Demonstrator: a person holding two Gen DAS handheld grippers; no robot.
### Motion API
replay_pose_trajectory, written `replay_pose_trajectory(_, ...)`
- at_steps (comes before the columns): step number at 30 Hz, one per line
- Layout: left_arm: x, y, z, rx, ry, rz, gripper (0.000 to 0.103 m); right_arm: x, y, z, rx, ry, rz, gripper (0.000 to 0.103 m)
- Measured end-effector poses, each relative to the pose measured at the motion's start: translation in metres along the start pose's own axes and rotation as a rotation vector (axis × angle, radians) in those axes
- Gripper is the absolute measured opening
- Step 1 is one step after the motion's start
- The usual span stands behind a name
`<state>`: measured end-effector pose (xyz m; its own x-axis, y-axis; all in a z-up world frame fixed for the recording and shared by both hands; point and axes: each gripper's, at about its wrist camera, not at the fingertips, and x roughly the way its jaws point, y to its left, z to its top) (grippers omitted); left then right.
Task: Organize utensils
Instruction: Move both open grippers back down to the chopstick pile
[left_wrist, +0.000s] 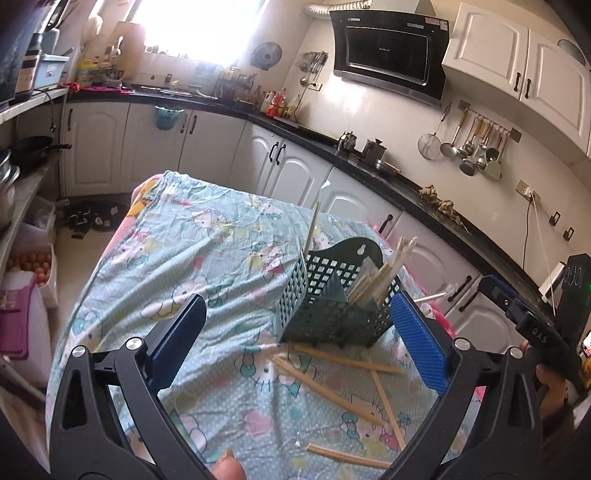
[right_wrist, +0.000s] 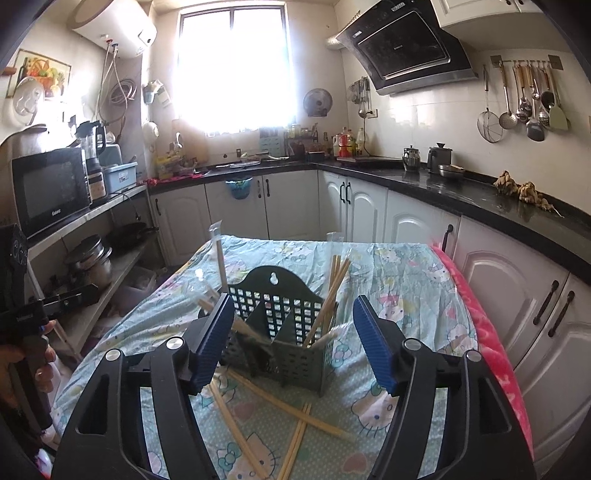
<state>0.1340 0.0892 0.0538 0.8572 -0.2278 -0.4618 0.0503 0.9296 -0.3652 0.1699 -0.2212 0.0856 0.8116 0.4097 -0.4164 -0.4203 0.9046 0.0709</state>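
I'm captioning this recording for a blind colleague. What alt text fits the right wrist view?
The open right gripper points at a dark green slotted utensil holder with chopsticks standing in it, on a table under a cartoon-cat tablecloth. More loose chopsticks lie crossed on the cloth before the holder, in a kitchen with a bright window.

A bright window (right_wrist: 236, 66) floods a white-tiled kitchen; white cabinets (right_wrist: 291, 206) sit under a black counter (right_wrist: 461, 192), a range hood (right_wrist: 410, 44) and microwave (right_wrist: 48, 188) nearby
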Motion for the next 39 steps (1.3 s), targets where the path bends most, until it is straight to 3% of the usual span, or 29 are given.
replay_pose_trajectory(10,-0.009,-0.001,-0.016,-0.006,0.008,-0.016,0.092,-0.007,0.010,-0.020,-0.024,0.054,-0.008,0.066)
replay_pose_trajectory(15,-0.003,-0.012,-0.026,0.049,0.031,-0.011,0.092,-0.012,0.007,-0.029,-0.024,0.062,0.005,0.067)
replay_pose_trajectory(19,0.003,-0.015,-0.035,0.002,0.054,-0.045,0.092,-0.009,0.010,-0.037,-0.046,0.087,0.005,0.067)
replay_pose_trajectory(39,0.046,-0.010,-0.075,-0.038,0.196,-0.027,0.092,0.008,-0.008,-0.078,-0.070,0.191,-0.038,0.067)
